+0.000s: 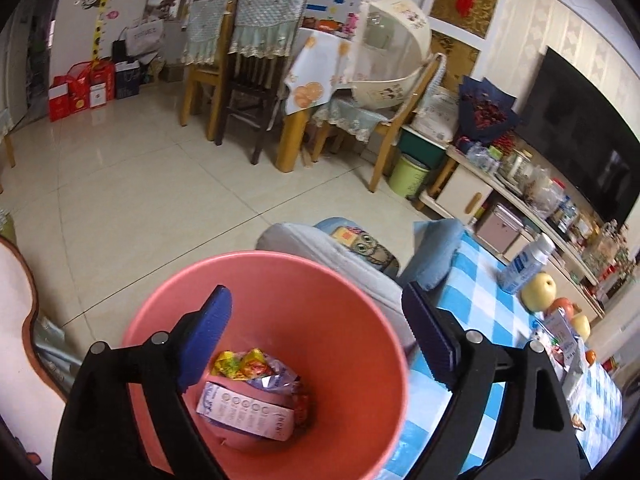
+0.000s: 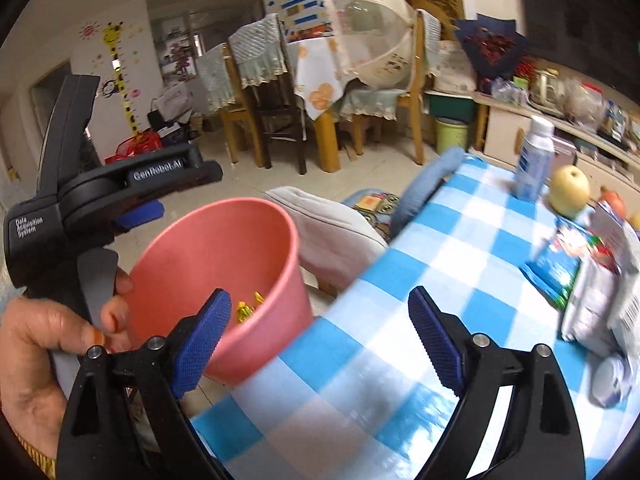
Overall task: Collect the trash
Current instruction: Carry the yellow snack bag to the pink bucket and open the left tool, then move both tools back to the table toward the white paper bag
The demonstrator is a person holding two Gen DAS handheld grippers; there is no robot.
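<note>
A pink bin (image 1: pixel 340 320) stands on the floor beside the blue-checked table (image 1: pixel 476 312). In it lie a white carton (image 1: pixel 244 412) and colourful wrappers (image 1: pixel 256 368). My left gripper (image 1: pixel 316 340) is open and empty, right above the bin's mouth. In the right wrist view, my right gripper (image 2: pixel 320 340) is open and empty over the table's near edge (image 2: pixel 360 360), with the bin (image 2: pixel 224 264) to its left. The left gripper's body (image 2: pixel 120 192) hangs over the bin. Snack packets (image 2: pixel 556 268) and bags (image 2: pixel 600 304) lie at the table's right.
A white bottle (image 2: pixel 534 160), a yellow pear (image 2: pixel 568 190) and other fruit stand at the table's far side. Grey and blue cushions (image 2: pixel 336 232) sit behind the bin. Dining chairs (image 1: pixel 248 92), a green bin (image 1: pixel 408 176) and a TV cabinet (image 1: pixel 520 200) lie beyond.
</note>
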